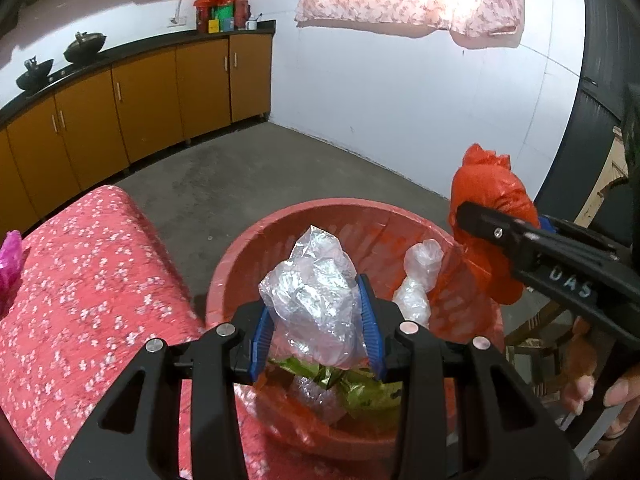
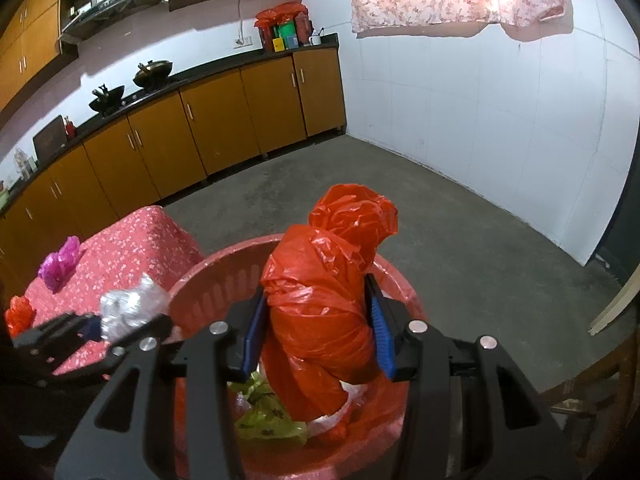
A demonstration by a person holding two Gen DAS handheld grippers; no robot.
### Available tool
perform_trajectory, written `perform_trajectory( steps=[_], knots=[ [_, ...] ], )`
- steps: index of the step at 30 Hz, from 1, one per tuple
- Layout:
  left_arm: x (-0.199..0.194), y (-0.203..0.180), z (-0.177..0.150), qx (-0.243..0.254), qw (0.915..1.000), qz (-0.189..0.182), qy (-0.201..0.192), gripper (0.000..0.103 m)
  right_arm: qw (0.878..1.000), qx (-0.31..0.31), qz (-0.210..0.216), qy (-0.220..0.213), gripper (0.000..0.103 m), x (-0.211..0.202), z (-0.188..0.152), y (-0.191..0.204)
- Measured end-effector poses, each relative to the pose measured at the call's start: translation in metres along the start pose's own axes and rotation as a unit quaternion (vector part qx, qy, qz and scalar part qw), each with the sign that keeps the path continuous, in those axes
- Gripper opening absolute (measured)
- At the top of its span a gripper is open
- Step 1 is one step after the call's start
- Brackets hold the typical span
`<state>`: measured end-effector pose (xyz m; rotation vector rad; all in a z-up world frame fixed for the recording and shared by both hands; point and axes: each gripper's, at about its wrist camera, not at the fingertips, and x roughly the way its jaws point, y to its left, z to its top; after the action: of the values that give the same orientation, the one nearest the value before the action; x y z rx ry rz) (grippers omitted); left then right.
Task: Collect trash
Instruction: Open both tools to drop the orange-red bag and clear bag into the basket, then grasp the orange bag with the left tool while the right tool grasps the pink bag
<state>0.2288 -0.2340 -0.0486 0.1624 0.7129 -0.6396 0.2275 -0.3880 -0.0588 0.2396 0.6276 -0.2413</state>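
A red trash bin [image 1: 248,248] lined with a red bag stands on the floor; it also shows in the right wrist view [image 2: 208,280]. It holds clear and green plastic trash [image 1: 360,392]. My left gripper [image 1: 316,328] is shut on a crumpled clear plastic bag [image 1: 312,300] and holds it over the bin. My right gripper [image 2: 316,332] is shut on a wadded red plastic bag [image 2: 320,304] above the bin's right side; the bag also shows in the left wrist view [image 1: 488,200]. The left gripper [image 2: 92,332] with its clear bag [image 2: 128,308] shows in the right wrist view.
A table with a red flowered cloth [image 1: 80,280] stands left of the bin. A magenta wad [image 2: 60,260] and a small red wad [image 2: 18,314] lie on it. Orange kitchen cabinets [image 2: 200,120] line the far wall. A wooden chair [image 2: 600,380] is at right.
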Motion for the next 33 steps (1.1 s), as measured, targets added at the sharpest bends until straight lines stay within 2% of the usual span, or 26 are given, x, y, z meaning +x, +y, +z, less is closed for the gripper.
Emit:
perform_trajectory(
  steps=[2,6,9,14,16,18,22,24,26,29,33],
  knots=[
    [0.005,-0.001,0.000,0.000,1.0000,-0.002,0.003,0.039,1.000,0.006,0.012,-0.002,0.047,0.001,0.000,-0.004],
    [0.010,0.000,-0.003,-0.003,1.0000,-0.003,0.009,0.052,0.999,0.024,0.029,-0.001,0.055,0.005,0.001,-0.011],
    [0.011,0.004,-0.006,-0.008,0.9999,-0.002,0.012,0.056,0.999,0.038,0.035,-0.001,0.059,0.007,0.001,-0.016],
    [0.005,0.013,-0.011,-0.016,0.9997,0.013,0.009,0.063,0.999,0.031,0.022,-0.008,0.071,0.004,0.000,-0.013],
    [-0.002,0.020,-0.015,-0.022,0.9994,0.025,0.004,0.067,0.999,0.026,0.011,-0.015,0.085,0.001,-0.002,-0.010],
    [-0.011,0.030,-0.018,-0.031,0.9986,0.044,-0.004,0.074,0.999,0.023,-0.002,-0.028,0.096,-0.003,-0.002,-0.006],
    [-0.037,0.062,-0.030,-0.056,0.9950,0.080,-0.021,0.080,0.999,-0.010,-0.027,-0.037,0.098,-0.007,-0.003,0.012],
    [-0.055,0.081,-0.037,-0.068,0.9912,0.109,-0.032,0.089,0.999,-0.034,-0.029,-0.029,0.099,-0.006,-0.003,0.023],
    [-0.069,0.096,-0.042,-0.076,0.9877,0.131,-0.039,0.090,0.998,-0.055,-0.025,-0.028,0.099,-0.006,-0.004,0.039],
    [-0.096,0.129,-0.057,-0.087,0.9782,0.183,-0.046,0.096,0.996,-0.072,-0.021,-0.038,0.099,-0.010,-0.008,0.063],
    [-0.137,0.182,-0.080,-0.113,0.9567,0.263,-0.052,0.099,0.996,-0.081,0.002,-0.035,0.099,-0.008,-0.013,0.098]
  ],
)
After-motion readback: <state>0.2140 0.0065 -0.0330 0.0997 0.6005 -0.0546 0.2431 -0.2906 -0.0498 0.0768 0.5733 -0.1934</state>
